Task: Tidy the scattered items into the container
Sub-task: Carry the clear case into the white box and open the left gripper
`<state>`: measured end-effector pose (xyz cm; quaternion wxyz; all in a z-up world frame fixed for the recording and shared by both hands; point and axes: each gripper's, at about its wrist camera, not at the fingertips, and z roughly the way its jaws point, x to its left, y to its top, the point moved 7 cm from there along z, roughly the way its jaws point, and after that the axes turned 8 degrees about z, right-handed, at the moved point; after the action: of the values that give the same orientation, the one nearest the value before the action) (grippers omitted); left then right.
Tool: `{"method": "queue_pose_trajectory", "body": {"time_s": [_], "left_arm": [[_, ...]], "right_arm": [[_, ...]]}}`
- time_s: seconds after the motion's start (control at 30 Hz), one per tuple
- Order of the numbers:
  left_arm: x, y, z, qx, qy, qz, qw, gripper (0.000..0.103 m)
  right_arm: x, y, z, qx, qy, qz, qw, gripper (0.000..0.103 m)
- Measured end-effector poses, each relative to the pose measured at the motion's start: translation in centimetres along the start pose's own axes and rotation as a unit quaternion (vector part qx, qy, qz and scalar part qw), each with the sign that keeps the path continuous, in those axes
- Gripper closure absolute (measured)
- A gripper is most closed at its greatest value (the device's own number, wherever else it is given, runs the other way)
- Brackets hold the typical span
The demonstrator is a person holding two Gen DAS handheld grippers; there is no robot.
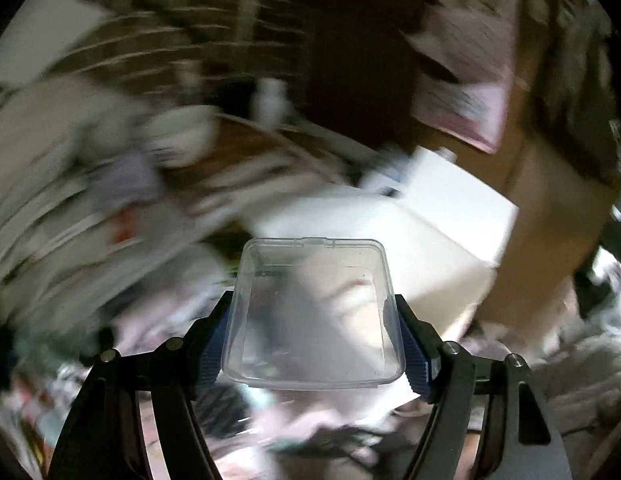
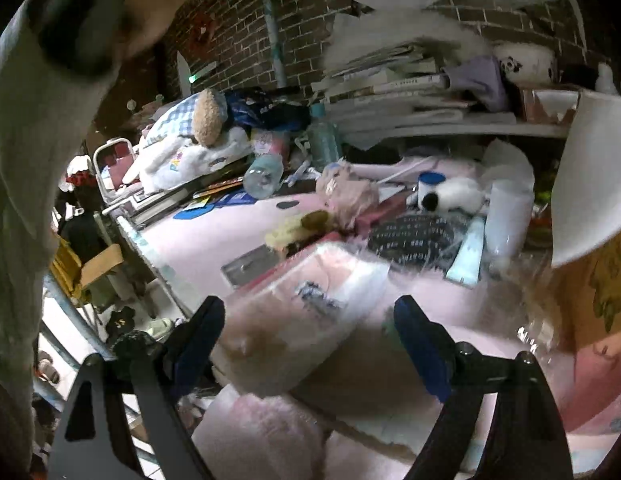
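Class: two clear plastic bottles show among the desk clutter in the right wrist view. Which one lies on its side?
The clear bottle left of centre lies tipped over near the plush toys; the teal-capped bottle behind it stands upright.

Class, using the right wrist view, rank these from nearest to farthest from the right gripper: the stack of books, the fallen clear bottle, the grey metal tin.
1. Grey metal tin: on the pink surface, just ahead-left of the right gripper.
2. Fallen clear bottle: lying mid-table, left of centre.
3. Stack of books: on the shelf at the back, by the brick wall.
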<state>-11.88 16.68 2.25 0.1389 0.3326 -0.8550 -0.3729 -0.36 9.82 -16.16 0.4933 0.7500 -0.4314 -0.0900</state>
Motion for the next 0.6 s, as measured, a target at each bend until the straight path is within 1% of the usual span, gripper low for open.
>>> {"method": "queue_pose_trajectory", "body": {"time_s": [0.1,0.17,0.23,0.27,0.3,0.37,0.47,0.53,0.6], "left_arm": [[-3.4,1.7,3.2,0.052,-0.039,0.018,0.9977,0.033],[-4.8,2.1,5.5,0.093,-0.045,0.028,0.9942,0.033],[-5.3,2.2,7.9,0.137,-0.033,0.035,0.9894,0.033],[-5.1,2.0,9.1,0.162,-0.02,0.039,0.9859,0.033],[-5.1,1.7,10.2,0.18,-0.01,0.038,0.9829,0.033],[-4.7,1.1,11.9,0.21,-0.002,0.03,0.9773,0.033],[-4.5,0.3,13.5,0.233,-0.008,0.018,0.9723,0.033],[-4.7,0.2,13.9,0.237,0.0,0.033,0.971,0.033],[-5.1,0.2,14.0,0.242,-0.005,0.037,0.9696,0.032]], "right_arm": [[0.0,-0.4,-0.4,-0.001,0.01,0.003,1.0,0.018],[-0.1,-0.4,-0.7,-0.003,0.017,0.008,1.0,0.018],[-0.2,-0.4,-1.0,-0.004,0.026,0.016,1.0,0.018],[-0.3,-0.4,-1.1,-0.005,0.029,0.02,0.999,0.018],[-0.4,-0.4,-1.3,-0.006,0.032,0.024,0.999,0.018],[-0.6,-0.3,-1.5,-0.009,0.039,0.031,0.999,0.018],[-0.8,-0.2,-1.7,-0.013,0.046,0.04,0.998,0.017],[-1.0,0.0,-1.8,-0.014,0.047,0.041,0.998,0.017],[-1.2,0.1,-1.9,-0.017,0.043,0.04,0.998,0.017]]}}
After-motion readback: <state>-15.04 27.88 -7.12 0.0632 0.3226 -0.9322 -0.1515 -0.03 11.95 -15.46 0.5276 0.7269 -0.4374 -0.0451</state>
